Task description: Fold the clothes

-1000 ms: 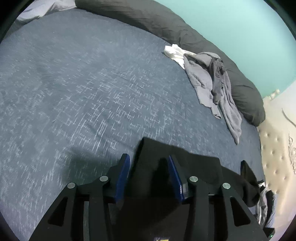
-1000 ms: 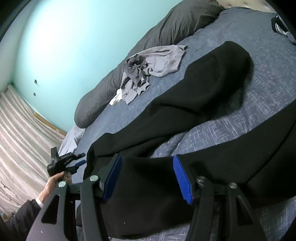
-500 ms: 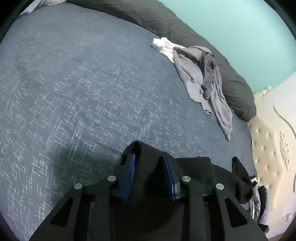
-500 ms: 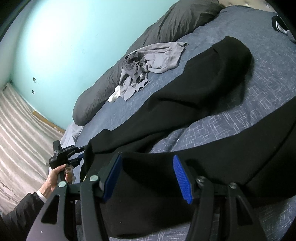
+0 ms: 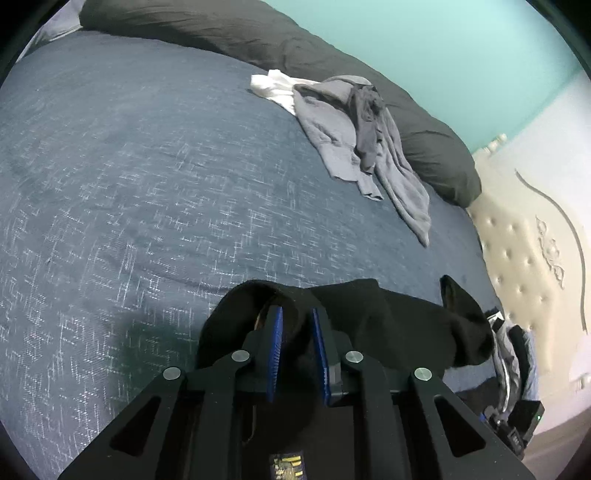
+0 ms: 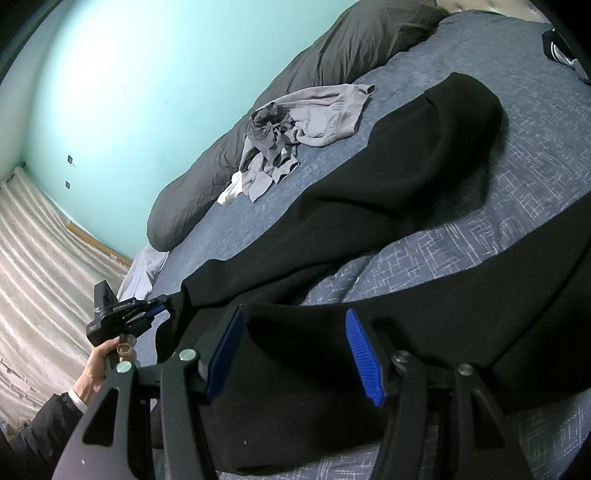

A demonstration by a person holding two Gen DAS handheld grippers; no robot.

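Note:
A long black garment (image 6: 388, 184) lies spread across the blue bed cover (image 5: 129, 166). My left gripper (image 5: 295, 310) is at one end of it. Its jaws are closing, and a bunched fold of the black garment (image 5: 369, 314) is pinched between the blue pads. In the right wrist view a hand (image 6: 99, 362) holds that left gripper (image 6: 162, 308) at the garment's corner, which hangs slightly lifted off the bed. My right gripper (image 6: 294, 312) stands open, pads wide apart, over another part of the black cloth near the bed's edge.
A heap of grey clothes (image 5: 354, 136) with a white piece (image 5: 273, 85) lies against a long dark grey duvet roll (image 5: 221, 33) by the teal wall. A cream tufted headboard (image 5: 517, 251) stands at the right, with more dark items below it.
The left jaws have narrowed from wide apart to pinching the edge of the black garment, and the corner has risen a little. The right gripper has kept still.

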